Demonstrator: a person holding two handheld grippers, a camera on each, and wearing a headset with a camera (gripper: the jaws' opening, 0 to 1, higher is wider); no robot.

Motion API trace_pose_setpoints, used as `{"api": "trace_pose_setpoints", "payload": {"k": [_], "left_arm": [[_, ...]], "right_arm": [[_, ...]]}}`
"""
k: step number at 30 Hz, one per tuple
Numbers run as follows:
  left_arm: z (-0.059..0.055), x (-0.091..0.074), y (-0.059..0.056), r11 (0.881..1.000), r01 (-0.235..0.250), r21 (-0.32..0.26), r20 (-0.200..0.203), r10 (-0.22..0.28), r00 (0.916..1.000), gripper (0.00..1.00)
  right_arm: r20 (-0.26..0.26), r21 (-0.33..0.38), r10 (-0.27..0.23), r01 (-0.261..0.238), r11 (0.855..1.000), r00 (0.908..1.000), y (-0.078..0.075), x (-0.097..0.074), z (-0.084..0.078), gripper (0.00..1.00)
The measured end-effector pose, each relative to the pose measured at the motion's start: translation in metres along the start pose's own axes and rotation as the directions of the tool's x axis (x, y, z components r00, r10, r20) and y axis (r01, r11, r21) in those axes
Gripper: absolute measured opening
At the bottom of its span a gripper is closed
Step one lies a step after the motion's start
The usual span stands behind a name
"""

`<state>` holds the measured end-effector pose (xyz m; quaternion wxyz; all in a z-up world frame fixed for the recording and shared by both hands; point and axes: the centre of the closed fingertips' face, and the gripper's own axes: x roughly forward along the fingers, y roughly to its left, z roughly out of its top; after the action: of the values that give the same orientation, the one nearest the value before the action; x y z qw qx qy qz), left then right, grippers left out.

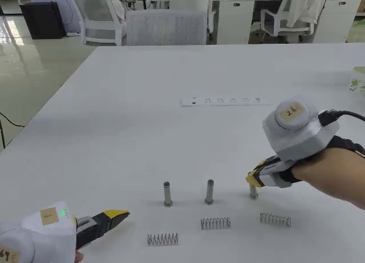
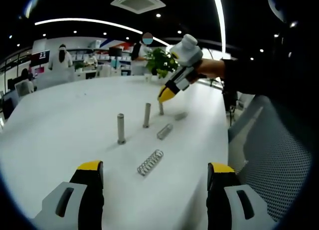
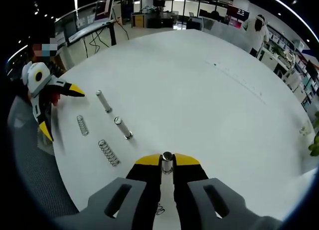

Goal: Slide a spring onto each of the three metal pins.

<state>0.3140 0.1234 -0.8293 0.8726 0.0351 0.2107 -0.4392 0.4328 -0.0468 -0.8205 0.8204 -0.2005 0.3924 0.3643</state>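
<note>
Looking down in the head view, three metal pins stand upright in a row on the white worktop (image 1: 171,132): left pin (image 1: 167,194), middle pin (image 1: 209,192) and right pin (image 1: 253,192). The right tool (image 1: 254,181) pinches the right pin's top. Left spring (image 1: 162,239), middle spring (image 1: 215,223) and right spring (image 1: 275,219) lie flat in front, none on a pin. The left tool (image 1: 117,217) is at the lower left.

In the left gripper view, the left tool (image 2: 154,166) is spread wide and holds nothing, with the left spring (image 2: 150,161) just ahead.

In the right gripper view, the right tool (image 3: 167,161) is clenched on the right pin (image 3: 167,155).
</note>
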Motion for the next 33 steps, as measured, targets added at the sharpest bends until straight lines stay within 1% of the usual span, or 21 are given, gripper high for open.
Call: {"api": "trace_pose_setpoints", "payload": {"k": [3, 11, 23, 26, 29, 33], "left_arm": [[0.0000, -0.0002, -0.0015, 1.000, 0.003, 0.004, -0.002, -0.003, 1.0000, 0.83], [0.0005, -0.0012, -0.0016, 1.000, 0.004, 0.006, -0.001, -0.004, 1.0000, 0.83], [0.0011, -0.0014, -0.0016, 1.000, 0.003, 0.005, 0.001, -0.003, 1.0000, 0.82], [0.0011, -0.0017, -0.0013, 1.000, 0.002, 0.005, 0.001, -0.002, 1.0000, 0.82], [0.0010, -0.0018, -0.0012, 1.000, 0.001, 0.003, 0.002, -0.001, 1.0000, 0.82], [0.0003, -0.0020, -0.0017, 1.000, 0.003, 0.004, 0.000, -0.003, 1.0000, 0.82]], "right_arm": [[0.001, 0.010, 0.000, 0.000, 1.000, 1.0000, -0.0018, -0.0009, -0.0012, 0.05], [0.000, 0.030, 0.003, -0.003, 1.000, 1.0000, 0.0000, -0.0022, -0.0039, 0.05], [-0.017, 0.031, 0.005, -0.005, 1.000, 0.9998, 0.0038, -0.0040, -0.0063, 0.05], [-0.028, 0.025, 0.004, -0.003, 1.000, 0.9996, 0.0055, -0.0051, -0.0075, 0.05], [-0.033, 0.018, 0.000, 0.000, 1.000, 0.9994, 0.0057, -0.0055, -0.0080, 0.05], [-0.035, 0.024, 0.003, -0.003, 1.000, 0.9994, 0.0055, -0.0054, -0.0086, 0.05]]}}
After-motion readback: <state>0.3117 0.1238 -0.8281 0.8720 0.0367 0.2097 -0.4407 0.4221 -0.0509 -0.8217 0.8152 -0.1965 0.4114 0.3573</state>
